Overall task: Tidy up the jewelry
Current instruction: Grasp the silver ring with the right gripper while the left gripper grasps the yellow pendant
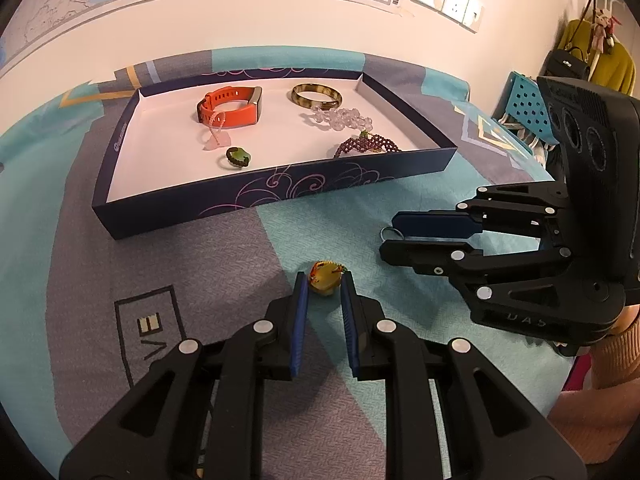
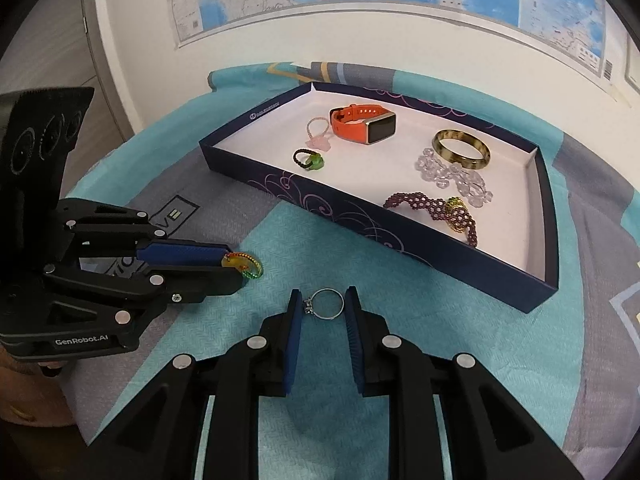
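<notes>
A yellow beaded ring (image 1: 325, 280) lies on the teal-and-grey cloth (image 1: 180, 248) with my left gripper (image 1: 324, 282) shut on it, a blue pad against each side. To its right a thin silver ring (image 2: 326, 304) sits between the pads of my right gripper (image 2: 324, 300), which touch it on both sides. Each wrist view also shows the other gripper: the right gripper (image 1: 387, 236) and the left gripper (image 2: 236, 266). Behind them stands a dark blue tray (image 1: 272, 188) holding an orange watch (image 1: 228, 106), an amber bangle (image 1: 316, 95), a clear bead bracelet (image 1: 344, 118), a maroon beaded bracelet (image 1: 366, 145) and a green ring (image 1: 238, 157).
The tray's near wall (image 2: 360, 216) stands a short way beyond both grippers. A pink charm ring (image 2: 318, 130) also lies inside. A wall with a map and sockets (image 1: 448, 0) closes the back. A blue perforated basket (image 1: 524, 104) and hanging bags (image 1: 568, 60) are at the far right.
</notes>
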Tool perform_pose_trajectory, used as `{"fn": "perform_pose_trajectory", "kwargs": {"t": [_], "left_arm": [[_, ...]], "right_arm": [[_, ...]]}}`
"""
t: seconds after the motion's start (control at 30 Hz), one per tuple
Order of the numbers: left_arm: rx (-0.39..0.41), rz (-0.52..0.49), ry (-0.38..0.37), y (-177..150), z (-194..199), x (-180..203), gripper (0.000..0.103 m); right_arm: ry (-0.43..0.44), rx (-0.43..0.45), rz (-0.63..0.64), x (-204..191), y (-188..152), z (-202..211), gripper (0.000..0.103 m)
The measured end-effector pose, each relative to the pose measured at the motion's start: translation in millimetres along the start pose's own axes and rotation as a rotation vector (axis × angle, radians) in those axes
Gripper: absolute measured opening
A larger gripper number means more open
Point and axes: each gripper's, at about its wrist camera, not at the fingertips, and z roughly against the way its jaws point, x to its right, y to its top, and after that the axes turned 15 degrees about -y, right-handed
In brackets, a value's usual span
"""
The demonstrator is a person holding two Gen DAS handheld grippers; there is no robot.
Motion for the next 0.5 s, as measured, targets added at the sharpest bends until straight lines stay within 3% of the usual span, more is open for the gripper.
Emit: {"fn": "perform_pose_trajectory", "kwargs": {"t": [0.27, 0.33, 0.5], "left_arm": [[0.004, -0.002, 0.002, -0.7, 1.1, 0.2, 0.018], [-0.001, 0.000, 0.001, -0.7, 0.2, 0.0, 0.033], [-0.015, -0.030, 0.016, -0.7, -3.3, 5.9, 0.034]], "right_arm": [[0.017, 0.016, -0.029, 6.7, -5.0, 9.1, 0.020], [0.017, 0.017, -0.035, 8.5, -5.7, 9.6, 0.020], [0.023, 0.025, -0.043, 10.5, -5.2, 11.7, 0.020]]}}
